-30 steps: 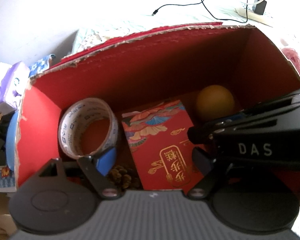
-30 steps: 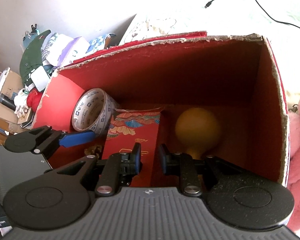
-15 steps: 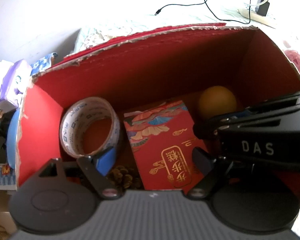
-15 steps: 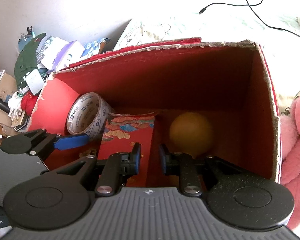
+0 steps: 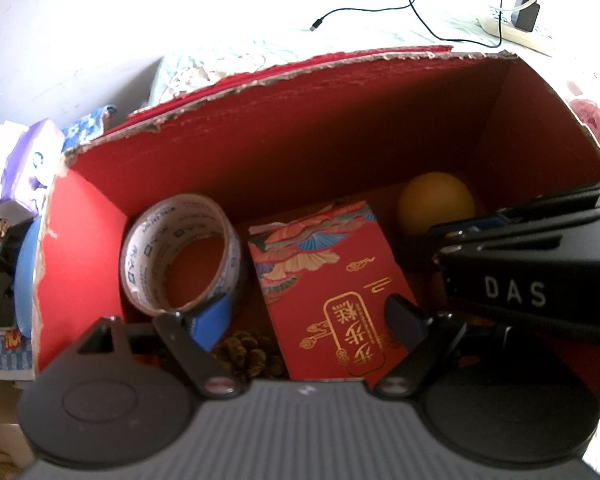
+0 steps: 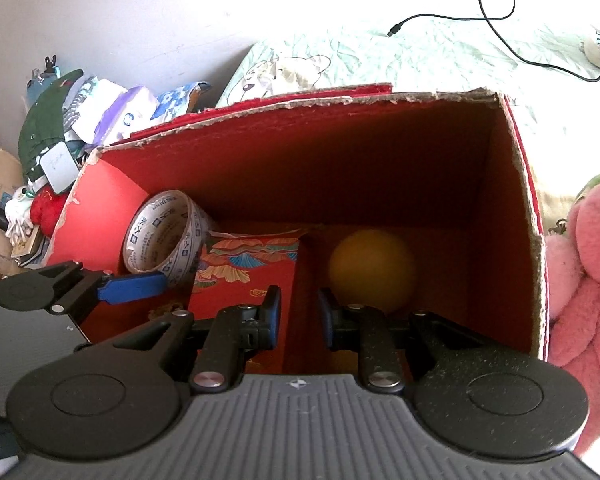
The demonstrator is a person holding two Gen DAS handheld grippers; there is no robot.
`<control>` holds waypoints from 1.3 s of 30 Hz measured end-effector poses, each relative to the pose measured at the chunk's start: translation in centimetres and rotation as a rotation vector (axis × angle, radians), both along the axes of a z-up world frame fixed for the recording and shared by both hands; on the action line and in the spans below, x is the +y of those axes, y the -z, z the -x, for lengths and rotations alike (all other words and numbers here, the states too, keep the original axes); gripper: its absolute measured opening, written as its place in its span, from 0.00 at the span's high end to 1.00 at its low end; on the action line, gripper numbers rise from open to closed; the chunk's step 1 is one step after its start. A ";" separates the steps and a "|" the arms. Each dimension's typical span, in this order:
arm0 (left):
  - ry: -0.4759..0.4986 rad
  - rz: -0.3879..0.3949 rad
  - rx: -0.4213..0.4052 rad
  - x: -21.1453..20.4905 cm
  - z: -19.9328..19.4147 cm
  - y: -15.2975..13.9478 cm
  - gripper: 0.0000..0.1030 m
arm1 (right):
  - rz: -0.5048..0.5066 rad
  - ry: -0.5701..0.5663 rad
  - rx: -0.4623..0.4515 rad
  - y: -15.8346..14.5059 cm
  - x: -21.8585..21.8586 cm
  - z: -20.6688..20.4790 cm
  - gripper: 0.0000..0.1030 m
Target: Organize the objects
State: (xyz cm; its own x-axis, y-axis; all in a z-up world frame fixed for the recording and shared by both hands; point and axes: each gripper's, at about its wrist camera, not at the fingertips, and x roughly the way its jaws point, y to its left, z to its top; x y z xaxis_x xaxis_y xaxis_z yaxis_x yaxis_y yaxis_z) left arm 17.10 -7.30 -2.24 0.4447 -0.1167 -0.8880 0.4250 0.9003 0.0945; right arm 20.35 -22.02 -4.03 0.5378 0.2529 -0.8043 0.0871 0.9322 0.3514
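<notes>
Inside the red cardboard box (image 5: 340, 152) I see four things lying on its floor: a tape roll (image 5: 180, 256) leaning at the far left, a red printed packet (image 5: 332, 292) beside it in the middle, an orange ball (image 5: 436, 204) at the far right, and a small pine cone (image 5: 248, 352) at the near edge, between the roll and the packet. From my left gripper (image 5: 304, 320) the view is down over the near wall; its tongs stand wide apart, the blue-padded left finger just at the near rim of the tape roll and the dark right finger over the lower right corner of the packet, gripping nothing. From the right side the black body of my right gripper (image 6: 298, 314) reaches into that view, lettered DAS, covering the box floor near the ball. Through the right wrist camera I see that gripper's tongs parted with a modest gap and nothing between them, hovering above the right edge of the packet with the ball just beyond the right finger. Outside the box, a pink plush toy (image 6: 588, 264) sits to the right, a heap of clutter (image 6: 60, 140) to the left, and a black cable (image 6: 500, 16) trails over the pale patterned bedsheet (image 6: 420, 60) on the far side.
</notes>
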 end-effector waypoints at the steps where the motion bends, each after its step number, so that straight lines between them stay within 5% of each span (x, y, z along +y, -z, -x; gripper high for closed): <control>1: 0.000 0.000 0.000 0.0 0.0 0.0 0.16 | 0.000 0.000 -0.001 0.0 0.0 0.0 0.78; 39: 0.006 -0.006 -0.003 -0.3 -0.5 0.0 0.14 | 0.040 0.031 -0.044 -0.4 0.2 0.6 0.77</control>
